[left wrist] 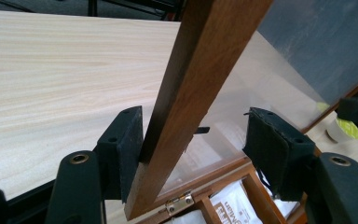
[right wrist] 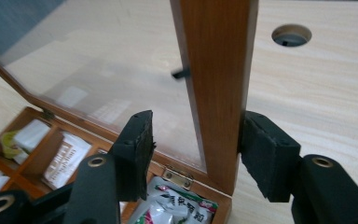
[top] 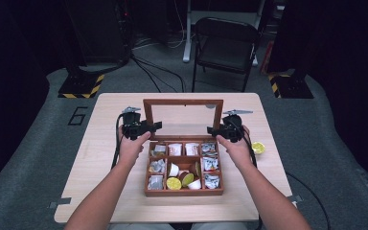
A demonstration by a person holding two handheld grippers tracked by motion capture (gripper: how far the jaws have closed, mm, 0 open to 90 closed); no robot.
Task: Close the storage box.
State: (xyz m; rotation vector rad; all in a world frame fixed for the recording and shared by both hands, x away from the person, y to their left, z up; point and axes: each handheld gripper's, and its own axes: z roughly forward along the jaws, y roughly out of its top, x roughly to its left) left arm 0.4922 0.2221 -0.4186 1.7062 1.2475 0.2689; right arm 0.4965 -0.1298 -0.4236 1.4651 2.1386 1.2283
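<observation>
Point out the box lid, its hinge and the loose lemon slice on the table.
box lid (right wrist: 216, 88): right gripper view, wooden side rail.
hinge (right wrist: 177, 176): right gripper view, metal plate.
lemon slice (top: 258, 147): high view, its cut face.

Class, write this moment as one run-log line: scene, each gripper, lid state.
scene: wooden compartment box on table | lid: raised upright | left gripper: straddles lid's side rail, one pad touching | right gripper: straddles other rail, one pad touching

High cam overhead, both gripper cams close on lid (top: 182, 101)
</observation>
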